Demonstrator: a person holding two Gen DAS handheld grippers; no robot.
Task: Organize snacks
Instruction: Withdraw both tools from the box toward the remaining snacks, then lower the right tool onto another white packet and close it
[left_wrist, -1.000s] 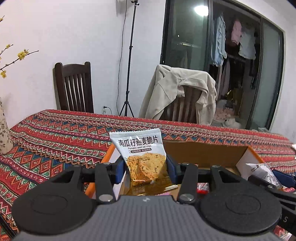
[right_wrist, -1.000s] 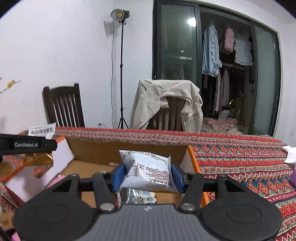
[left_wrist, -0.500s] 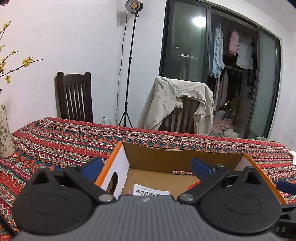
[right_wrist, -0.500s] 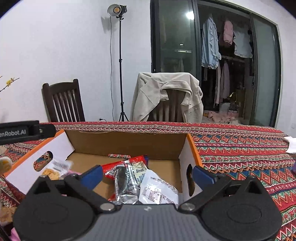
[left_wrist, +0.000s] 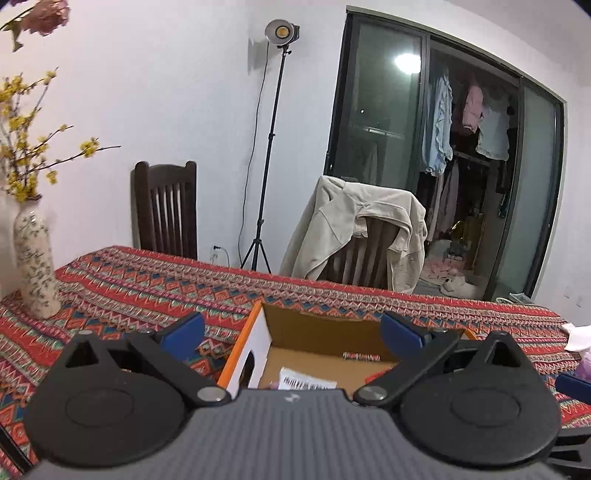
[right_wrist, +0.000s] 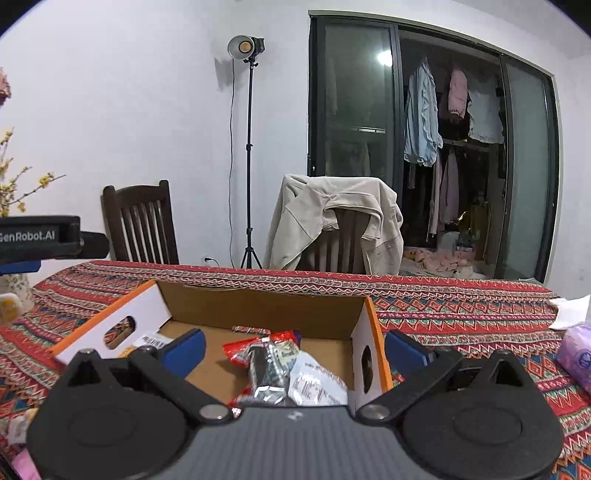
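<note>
Your left tool (left_wrist: 291, 328) stood with its jaws spread wide and nothing between the blue pads (left_wrist: 184, 326). Your right tool (right_wrist: 293, 345) stood the same, wide apart and empty. Both tools' jaws had just been opening, and no packet remained between either pair.

The cardboard box (right_wrist: 258, 299) sat on the patterned tabletop (right_wrist: 461, 310), in the lower centre of both views, directly below and ahead of each tool. In the right wrist view, a white packet (right_wrist: 317, 382), a dark foil packet (right_wrist: 267, 369) and a red packet (right_wrist: 240, 349) lay heaped on the box floor toward its right wall. A barcoded white packet (left_wrist: 306, 380) lay on the box floor at the lower centre of the left wrist view.

The governing relation: the box's long axis ran left to right across both frames, and both tools were over its near edge. A purple pack (right_wrist: 578, 352) lay outside the box at the right edge of the right wrist view, so I judged your right tool the nearer one for it. Whether it is a snack could not be told.
</note>
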